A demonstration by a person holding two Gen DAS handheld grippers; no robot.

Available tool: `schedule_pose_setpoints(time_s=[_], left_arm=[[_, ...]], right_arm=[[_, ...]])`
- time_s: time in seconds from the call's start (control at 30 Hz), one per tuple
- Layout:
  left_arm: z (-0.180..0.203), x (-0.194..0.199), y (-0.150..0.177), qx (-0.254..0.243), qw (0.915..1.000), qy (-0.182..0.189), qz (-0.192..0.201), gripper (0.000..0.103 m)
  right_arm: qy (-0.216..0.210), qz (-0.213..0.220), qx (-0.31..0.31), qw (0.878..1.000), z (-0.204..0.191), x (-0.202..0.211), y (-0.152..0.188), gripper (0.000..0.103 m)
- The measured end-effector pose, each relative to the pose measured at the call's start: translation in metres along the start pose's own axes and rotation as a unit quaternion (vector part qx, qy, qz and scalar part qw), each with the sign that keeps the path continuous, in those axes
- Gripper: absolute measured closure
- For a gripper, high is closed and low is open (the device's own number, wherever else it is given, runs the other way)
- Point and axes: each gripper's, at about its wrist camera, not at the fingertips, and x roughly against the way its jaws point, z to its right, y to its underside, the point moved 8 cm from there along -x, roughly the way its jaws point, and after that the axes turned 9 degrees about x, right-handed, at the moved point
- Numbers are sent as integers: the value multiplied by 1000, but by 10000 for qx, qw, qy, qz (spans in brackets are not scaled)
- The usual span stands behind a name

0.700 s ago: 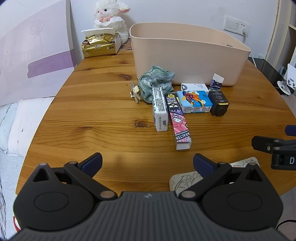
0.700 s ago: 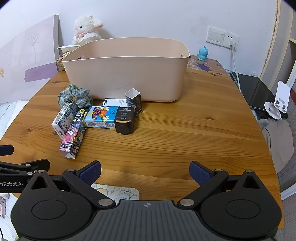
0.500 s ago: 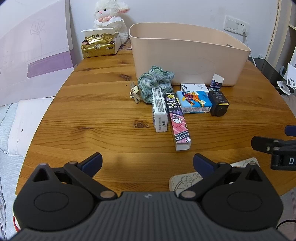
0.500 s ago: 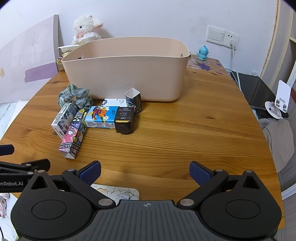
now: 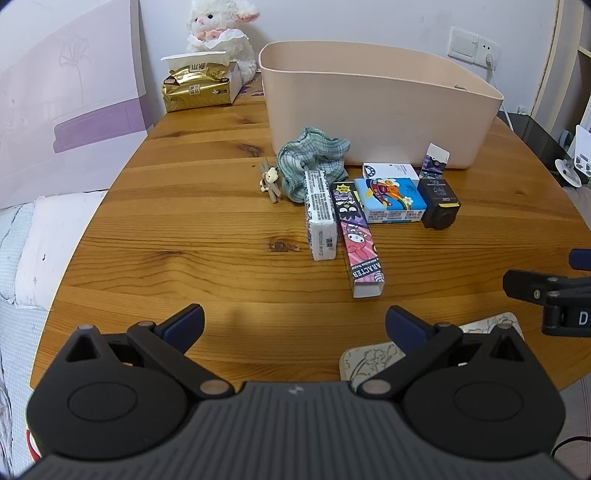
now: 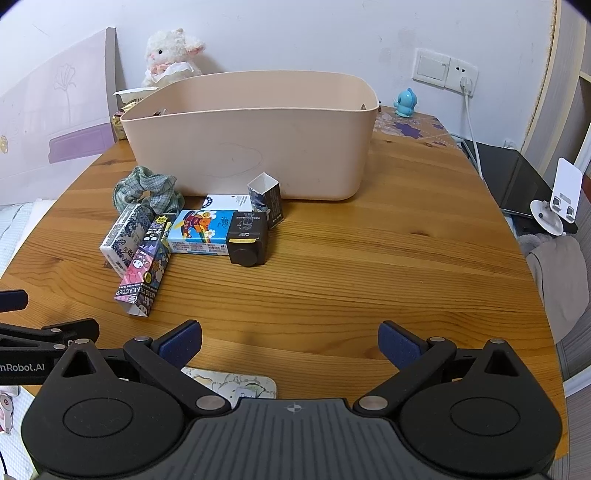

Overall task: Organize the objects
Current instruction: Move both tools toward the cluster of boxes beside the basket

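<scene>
A beige bin (image 5: pixel 380 110) (image 6: pixel 251 147) stands at the back of the round wooden table (image 5: pixel 203 221). In front of it lie a green checked cloth (image 5: pixel 314 162) (image 6: pixel 147 192), a small bear charm (image 5: pixel 269 179), a white patterned box (image 5: pixel 320 218) (image 6: pixel 125 232), a pink cartoon box (image 5: pixel 356 236) (image 6: pixel 146 266), a blue cartoon box (image 5: pixel 391 199) (image 6: pixel 201 232), a white box (image 5: pixel 389 170), a black box (image 5: pixel 439 208) (image 6: pixel 248 242) and a small open dark box (image 5: pixel 436 160) (image 6: pixel 267 199). My left gripper (image 5: pixel 294 323) and right gripper (image 6: pixel 290 341) are open and empty, near the table's front edge.
A plush lamb (image 5: pixel 218 33) and gold tissue pack (image 5: pixel 197 83) sit at the back left. A patterned coaster (image 5: pixel 373 354) (image 6: pixel 236 382) lies at the front edge. A blue figurine (image 6: pixel 405 102) stands behind the bin. A bed (image 5: pixel 22 240) is left of the table.
</scene>
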Motion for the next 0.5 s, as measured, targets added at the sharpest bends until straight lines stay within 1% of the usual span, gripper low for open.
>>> schedule_pose_setpoints(time_s=[0.5], left_arm=[[-2,2,0,18,10000,7,-13,0]], right_arm=[[-4,-2,26,10000,-2,-1,0,0]])
